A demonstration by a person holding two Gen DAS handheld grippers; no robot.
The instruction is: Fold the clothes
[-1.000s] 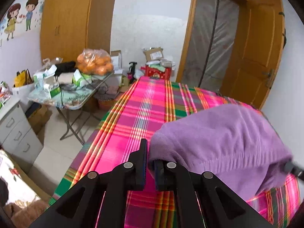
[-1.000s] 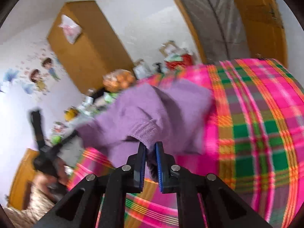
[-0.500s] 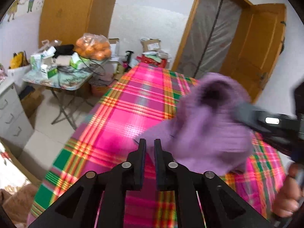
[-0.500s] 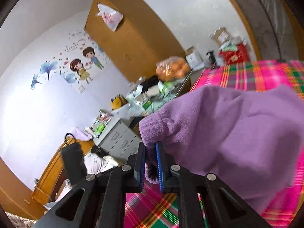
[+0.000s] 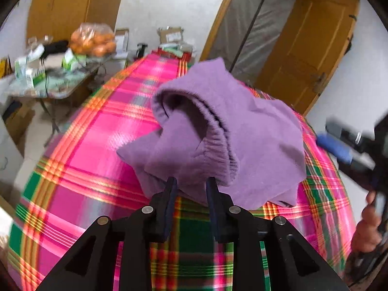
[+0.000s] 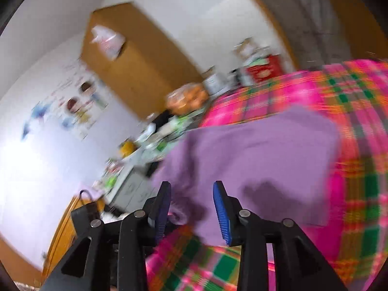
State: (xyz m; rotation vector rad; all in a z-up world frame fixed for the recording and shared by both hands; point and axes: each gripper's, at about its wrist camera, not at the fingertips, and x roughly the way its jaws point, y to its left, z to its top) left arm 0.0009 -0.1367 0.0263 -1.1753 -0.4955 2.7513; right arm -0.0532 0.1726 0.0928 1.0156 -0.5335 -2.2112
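Note:
A purple fleece garment point(image 5: 242, 131) lies bunched in a loose heap on the pink and green plaid cloth point(image 5: 97, 150), its elastic waistband curled open on top. My left gripper point(image 5: 191, 184) is open just in front of the heap's near edge, holding nothing. In the right wrist view the same purple garment point(image 6: 262, 155) lies flatter and blurred, and my right gripper point(image 6: 191, 189) hangs open over its near edge. The right gripper's blue pad point(image 5: 334, 149) and the hand point(image 5: 366, 230) holding it show at the right of the left wrist view.
A folding table point(image 5: 55, 89) with boxes and a bag of oranges point(image 5: 93, 40) stands left of the plaid surface. A wooden wardrobe point(image 6: 138, 60), a wooden door point(image 5: 305, 48), and cartons point(image 5: 172, 36) at the far end line the room.
Both grippers have let go of the purple garment and opened. The garment has dropped from being held up into a heap on the plaid cloth.

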